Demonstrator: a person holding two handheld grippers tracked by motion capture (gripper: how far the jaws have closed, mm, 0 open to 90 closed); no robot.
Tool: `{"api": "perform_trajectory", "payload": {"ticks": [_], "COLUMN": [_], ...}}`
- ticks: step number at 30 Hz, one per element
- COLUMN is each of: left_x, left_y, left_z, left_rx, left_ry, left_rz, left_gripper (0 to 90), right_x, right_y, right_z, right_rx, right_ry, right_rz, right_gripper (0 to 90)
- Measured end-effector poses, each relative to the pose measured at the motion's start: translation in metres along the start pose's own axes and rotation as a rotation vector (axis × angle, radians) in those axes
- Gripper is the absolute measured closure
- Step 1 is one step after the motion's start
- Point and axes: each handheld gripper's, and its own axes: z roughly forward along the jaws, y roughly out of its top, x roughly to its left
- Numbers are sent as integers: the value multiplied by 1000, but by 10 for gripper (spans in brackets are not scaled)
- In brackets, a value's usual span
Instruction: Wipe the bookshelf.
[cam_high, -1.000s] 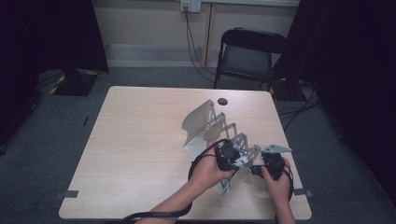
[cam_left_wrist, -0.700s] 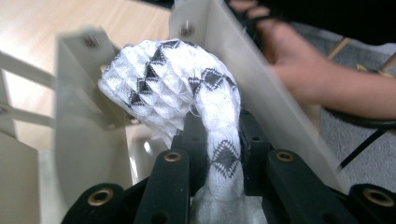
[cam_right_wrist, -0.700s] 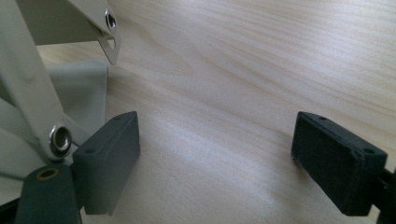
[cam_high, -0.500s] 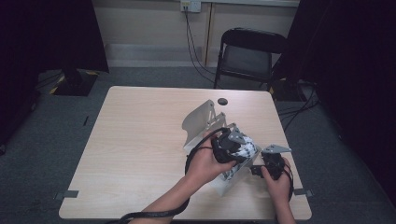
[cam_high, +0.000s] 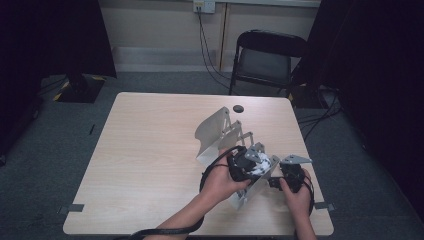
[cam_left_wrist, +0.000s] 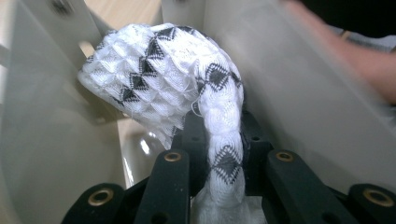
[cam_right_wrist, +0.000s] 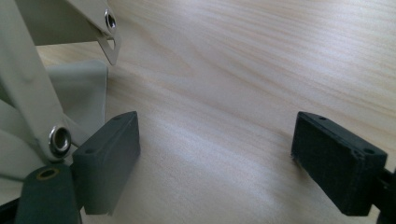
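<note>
Left gripper (cam_left_wrist: 219, 154) pinched on a white knitted cloth with black diamonds (cam_left_wrist: 163, 84), the strip of it squeezed between the two black jaws and the bunched rest bulging out past them. Cloth lifted inside the beige folding rack (cam_high: 220, 135), between two of its pale panels (cam_left_wrist: 299, 88), bare wood glimpsed beyond. From above: left gripper (cam_high: 246, 165) at the near end of that rack, cloth (cam_high: 260, 164) peeking out beside it, left hand (cam_high: 220, 182) wrapped round the body. Right gripper (cam_right_wrist: 215, 154) spread wide, nothing between the jaws, hovering low over the wooden table (cam_right_wrist: 261, 70) just beside the rack's hinged strut with its rivets (cam_right_wrist: 60, 140). Seen from above, right gripper (cam_high: 292, 172) just right of the rack, held by the right hand (cam_high: 299, 197). Far from the rack, near the table's back edge, a small black disc (cam_high: 238, 108). Behind the table, a folding chair (cam_high: 267, 60)
</note>
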Motion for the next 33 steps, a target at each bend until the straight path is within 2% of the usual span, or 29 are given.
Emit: {"api": "perform_trajectory", "payload": {"ticks": [14, 20, 25, 29, 33], "left_x": [4, 5, 6, 7, 12], "left_y": [-34, -44, -45, -38, -26], "left_z": [39, 48, 47, 36, 22], "left_rx": [65, 96, 102, 101, 78], "left_ry": [-24, -22, -13, 12, 38], "left_rz": [-63, -68, -65, -52, -54], "left_gripper": [768, 769, 769, 769, 770], "right_x": [0, 0, 0, 0, 0], "right_y": [0, 0, 1, 1, 1], "right_z": [1, 1, 1, 1, 1], "right_rx": [-1, -1, -1, -1, -1], "right_ry": [1, 1, 1, 1, 1], "right_rz": [-3, -3, -4, -3, -3], "right_gripper": [150, 150, 150, 150, 150]}}
